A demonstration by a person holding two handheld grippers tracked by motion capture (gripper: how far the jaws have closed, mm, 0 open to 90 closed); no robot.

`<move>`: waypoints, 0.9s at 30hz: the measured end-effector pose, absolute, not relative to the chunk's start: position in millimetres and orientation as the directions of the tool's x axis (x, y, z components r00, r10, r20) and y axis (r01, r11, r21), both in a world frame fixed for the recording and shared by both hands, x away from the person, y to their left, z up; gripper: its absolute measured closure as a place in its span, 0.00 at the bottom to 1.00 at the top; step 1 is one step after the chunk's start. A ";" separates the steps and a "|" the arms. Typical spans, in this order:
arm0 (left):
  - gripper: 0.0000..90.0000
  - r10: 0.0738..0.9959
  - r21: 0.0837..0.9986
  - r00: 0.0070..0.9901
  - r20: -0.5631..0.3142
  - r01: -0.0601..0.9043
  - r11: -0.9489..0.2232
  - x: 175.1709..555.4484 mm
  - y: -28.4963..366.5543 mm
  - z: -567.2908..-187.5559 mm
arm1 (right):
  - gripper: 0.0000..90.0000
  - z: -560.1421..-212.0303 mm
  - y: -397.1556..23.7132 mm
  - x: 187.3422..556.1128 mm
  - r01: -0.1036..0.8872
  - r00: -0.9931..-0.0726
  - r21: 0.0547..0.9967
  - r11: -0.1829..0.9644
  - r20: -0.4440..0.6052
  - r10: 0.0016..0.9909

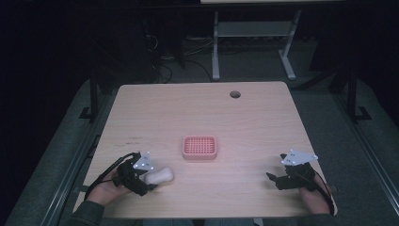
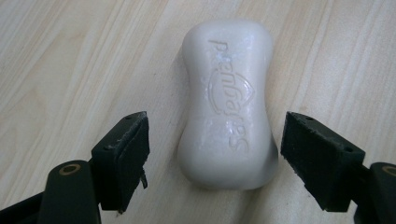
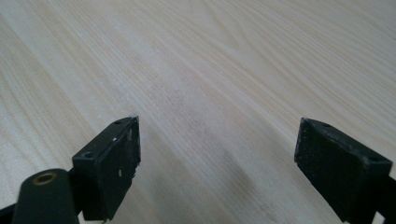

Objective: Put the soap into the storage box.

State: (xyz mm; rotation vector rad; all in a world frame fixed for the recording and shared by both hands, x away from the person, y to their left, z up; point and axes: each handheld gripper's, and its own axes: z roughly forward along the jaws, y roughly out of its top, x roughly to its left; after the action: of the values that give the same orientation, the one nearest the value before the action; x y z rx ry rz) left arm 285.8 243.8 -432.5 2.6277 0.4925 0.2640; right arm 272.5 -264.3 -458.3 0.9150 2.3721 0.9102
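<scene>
A white bar of soap (image 2: 227, 107) with embossed lettering lies flat on the wooden table (image 1: 202, 113); in the high view the soap (image 1: 159, 176) sits near the front left. My left gripper (image 2: 215, 149) is open, its jaws on either side of the soap's near end, with a gap on each side. A pink slotted soap dish (image 1: 199, 147) stands at the table's middle. At the front right, my right gripper (image 1: 273, 180) rests low over bare wood; in the right gripper view this gripper (image 3: 217, 161) is open with nothing between its jaws.
A round cable hole (image 1: 235, 94) is in the table's far part. Beyond the far edge stand the white legs of another desk (image 1: 215, 47) and cables on a dark floor. A hand holds each gripper at the front edge.
</scene>
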 end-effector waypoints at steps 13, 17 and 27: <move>0.26 0.368 0.455 0.925 0.094 0.289 -0.842 290.5 237.6 -434.7 | 0.15 -459.0 -263.3 272.9 0.424 -0.691 0.705 0.569 -0.155 0.707; 0.27 0.366 0.453 0.926 0.094 0.288 -0.844 292.9 235.3 -435.2 | 0.15 -459.0 -263.6 272.8 0.425 -0.690 0.706 0.567 -0.153 0.708; 0.34 0.356 0.444 0.932 0.071 0.290 -0.848 296.2 230.4 -436.5 | 0.15 -459.2 -263.7 272.7 0.426 -0.690 0.706 0.566 -0.151 0.708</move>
State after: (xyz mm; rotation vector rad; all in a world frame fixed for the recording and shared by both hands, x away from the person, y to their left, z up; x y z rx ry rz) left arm 296.2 230.4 -436.5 2.6524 0.4671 0.2087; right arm 272.7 -263.7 -459.2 0.9165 2.3810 0.9110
